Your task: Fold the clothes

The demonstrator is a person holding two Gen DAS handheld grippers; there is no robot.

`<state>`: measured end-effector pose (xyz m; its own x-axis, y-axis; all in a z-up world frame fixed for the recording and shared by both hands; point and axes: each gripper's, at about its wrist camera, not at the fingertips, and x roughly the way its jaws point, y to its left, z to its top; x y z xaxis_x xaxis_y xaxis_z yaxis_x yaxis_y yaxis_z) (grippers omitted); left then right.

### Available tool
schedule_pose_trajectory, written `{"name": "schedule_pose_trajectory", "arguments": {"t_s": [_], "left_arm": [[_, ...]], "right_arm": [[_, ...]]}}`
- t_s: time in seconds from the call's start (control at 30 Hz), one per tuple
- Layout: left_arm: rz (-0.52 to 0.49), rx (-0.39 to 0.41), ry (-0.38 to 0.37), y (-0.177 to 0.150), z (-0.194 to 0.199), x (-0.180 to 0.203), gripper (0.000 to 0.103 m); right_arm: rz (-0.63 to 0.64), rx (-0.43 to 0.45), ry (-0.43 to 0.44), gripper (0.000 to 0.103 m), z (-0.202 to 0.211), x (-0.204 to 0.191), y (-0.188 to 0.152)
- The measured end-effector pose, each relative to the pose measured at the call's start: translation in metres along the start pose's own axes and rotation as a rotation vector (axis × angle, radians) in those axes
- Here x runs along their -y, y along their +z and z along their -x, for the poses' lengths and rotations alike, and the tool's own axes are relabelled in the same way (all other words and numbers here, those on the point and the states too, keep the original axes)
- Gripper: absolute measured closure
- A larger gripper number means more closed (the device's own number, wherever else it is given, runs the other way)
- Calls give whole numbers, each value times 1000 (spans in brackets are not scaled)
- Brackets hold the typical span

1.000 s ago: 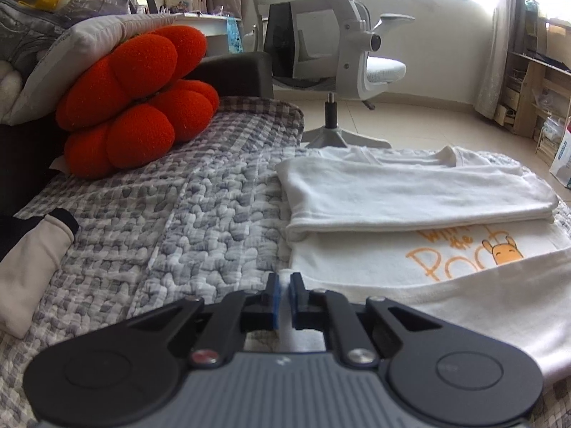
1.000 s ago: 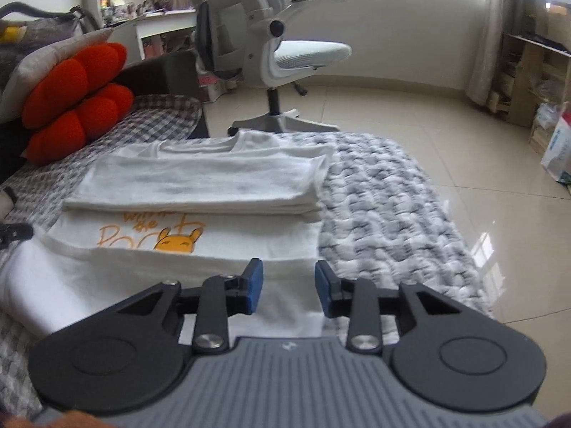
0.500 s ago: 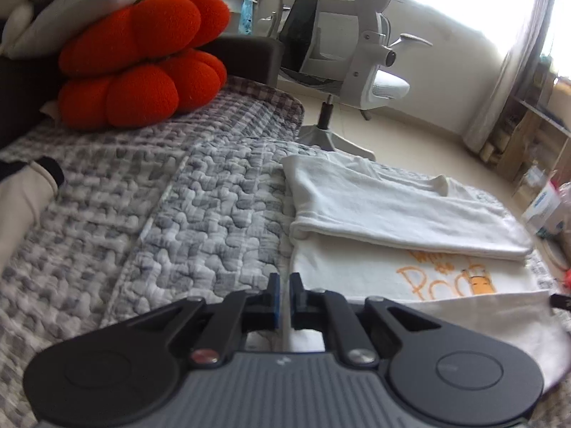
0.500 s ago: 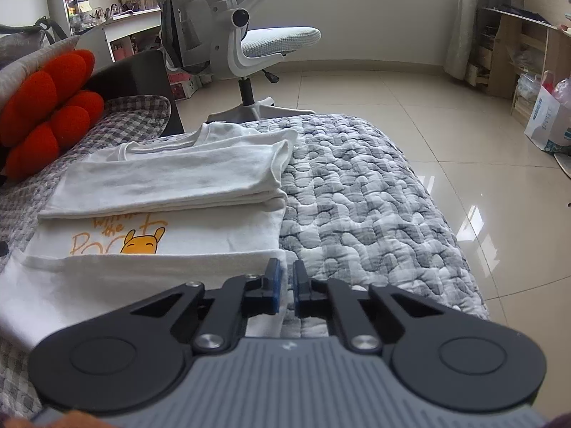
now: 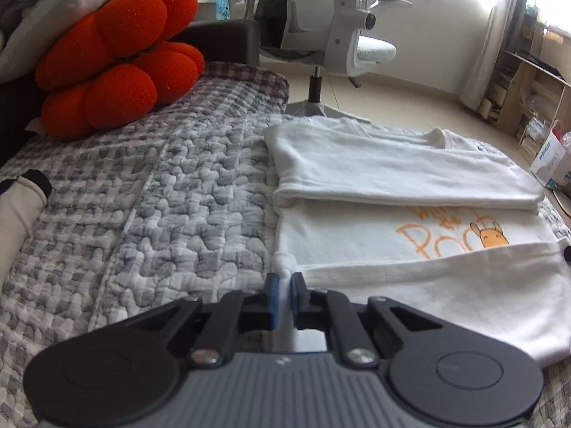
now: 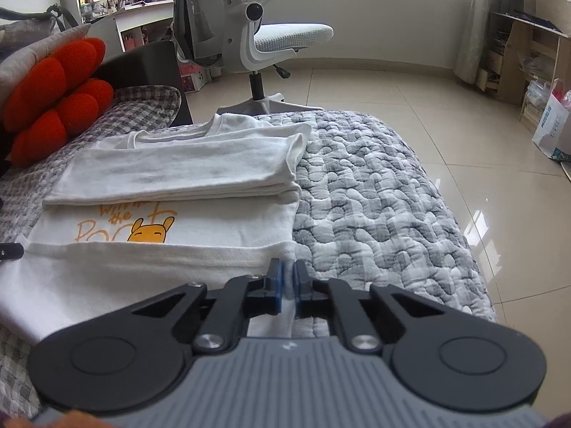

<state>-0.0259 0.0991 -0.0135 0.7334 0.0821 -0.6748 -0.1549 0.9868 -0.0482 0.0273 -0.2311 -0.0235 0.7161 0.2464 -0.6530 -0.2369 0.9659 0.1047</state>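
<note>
In my left wrist view, my left gripper (image 5: 282,285) is pinched nearly closed on the near left corner of the white T-shirt (image 5: 357,228), cloth showing between its blue pads. The shirt lies on a grey quilted bed cover (image 5: 171,214), its far part folded over and the near hem turned back toward an orange print (image 5: 453,237). Left of the shirt, well apart, an orange-red flower-shaped cushion (image 5: 117,60) leans against a grey pillow (image 5: 71,3). Beyond the shirt, a white office chair (image 5: 339,28) stands on pale floor tiles; wooden shelves (image 5: 528,82) line the wall to the right.

In my right wrist view, my right gripper (image 6: 287,287) is likewise clamped almost shut on the shirt's near right corner (image 6: 282,249). The T-shirt (image 6: 178,178) fills the left half of the bed cover (image 6: 374,196). The cushion (image 6: 53,100) sits left of it, the chair (image 6: 264,35) beyond it, glossy tiles (image 6: 481,178) to its right.
</note>
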Motion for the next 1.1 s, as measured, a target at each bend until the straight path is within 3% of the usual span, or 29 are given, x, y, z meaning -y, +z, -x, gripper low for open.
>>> {"name": "schedule_pose_trajectory", "arguments": {"t_s": [0.1,0.43,0.53,0.67,0.8,0.9,1.03,1.1], "left_arm": [[-17,64,-9,1,11,2,96],[-28,157,3,8,20,6,96],[-53,128,41,9,10,13,96],[-101,33,90,6,-11,24,95],[-39,38,86,8,-8,14,91],[22,103,122,10,7,3,71],[35,184,122,8,28,-2,70],[17,175,88,2,32,2,70]], "right_arm": [[4,14,-3,98,2,0,0],[17,66,-61,99,3,-3,4],[23,69,-82,99,0,-4,5],[49,22,-108,98,-13,-9,0],[30,25,-103,95,-10,-8,0],[19,61,-113,89,5,-7,1],[33,113,-27,89,34,-10,-9],[55,107,44,89,43,-15,-15]]}}
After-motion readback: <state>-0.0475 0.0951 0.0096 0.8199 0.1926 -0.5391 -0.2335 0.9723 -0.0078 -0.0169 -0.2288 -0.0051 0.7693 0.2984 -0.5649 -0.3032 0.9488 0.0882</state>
